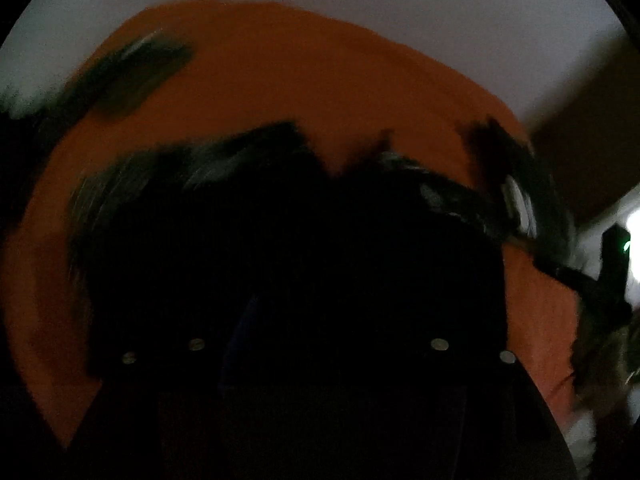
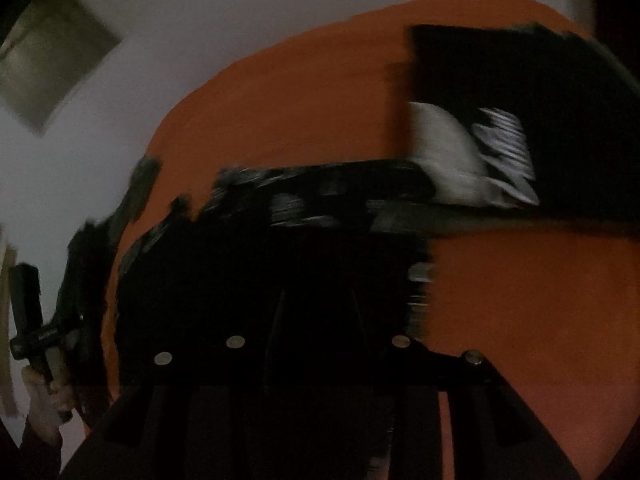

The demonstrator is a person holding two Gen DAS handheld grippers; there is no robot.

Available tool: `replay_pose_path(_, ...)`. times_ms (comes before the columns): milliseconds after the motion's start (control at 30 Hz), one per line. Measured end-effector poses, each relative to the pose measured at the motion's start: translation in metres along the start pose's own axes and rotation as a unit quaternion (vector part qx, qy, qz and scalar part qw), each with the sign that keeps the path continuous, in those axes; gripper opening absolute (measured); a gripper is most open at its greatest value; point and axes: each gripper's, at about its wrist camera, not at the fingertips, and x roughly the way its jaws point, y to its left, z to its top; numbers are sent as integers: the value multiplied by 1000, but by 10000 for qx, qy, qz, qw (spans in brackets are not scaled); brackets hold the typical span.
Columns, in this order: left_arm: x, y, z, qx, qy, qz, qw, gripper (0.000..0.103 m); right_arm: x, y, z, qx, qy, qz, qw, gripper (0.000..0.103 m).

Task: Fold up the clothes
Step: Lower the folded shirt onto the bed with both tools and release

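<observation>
Dark, blurred views: both tongs over a black garment on an orange cloth.

Left tongs (image 1: 320, 168) and right tongs (image 2: 304, 216): fingers lost in blur and black fabric, gap and grip cannot be told. Black garment (image 2: 520, 80) with white print stretches from the right tongs toward upper right, nearer that hand. Orange cloth (image 1: 260, 80) underneath, pale counter (image 2: 200, 20) beyond; nothing seen blocking.

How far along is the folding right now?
Looks done: black printed fabric lies with straight, squared edges on the orange surface. In hand: unclear; blur and darkness hide any grip. Left: the bunched dark fabric nearest the camera still needs folding.
</observation>
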Motion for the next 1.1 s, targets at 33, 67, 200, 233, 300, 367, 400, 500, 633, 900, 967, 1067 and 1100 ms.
replay_pose_path(33,15,-21,15,345,40,229,9991,63,-3,-16,1,99,-35,-39,9999,31)
replay_pose_path(67,28,-44,30,680,109,480,9965,63,-2,-27,3,145,-30,-125,9998,31)
replay_pose_path(200,87,-102,77,1657,219,1331,9769,63,13,-57,14,204,40,-235,9995,31)
replay_pose_path(233,98,-109,88,1766,107,1602,9711,63,17,-60,16,178,11,-276,9995,31)
replay_pose_path(300,123,-115,109,1624,104,1677,9723,63,26,-66,19,139,-21,-348,9993,31)
replay_pose_path(367,150,-113,125,1410,286,1638,9759,62,46,-62,22,-1,154,-296,9994,30)
replay_pose_path(400,164,-111,130,1343,399,1692,9756,39,58,-60,23,-106,279,-280,9992,27)
replay_pose_path(500,181,-89,142,738,313,1782,9807,5,71,-36,24,-525,252,-495,9971,7)
replay_pose_path(633,166,-49,150,-563,-146,1201,9911,5,60,-2,35,-1212,-87,-489,9914,7)
replay_pose_path(900,174,-30,160,-779,376,112,9962,16,145,40,123,-1834,975,-1275,9698,47)
replay_pose_path(967,171,-26,160,-868,383,-8,9955,20,166,29,137,-1519,1329,-1723,9641,47)
replay_pose_path(1067,167,-15,159,-1042,319,-94,9940,29,172,14,145,-1090,1476,-1743,9674,23)
replay_pose_path(1100,160,-11,159,-1121,141,-54,9936,30,167,9,147,-882,1295,-1718,9726,0)
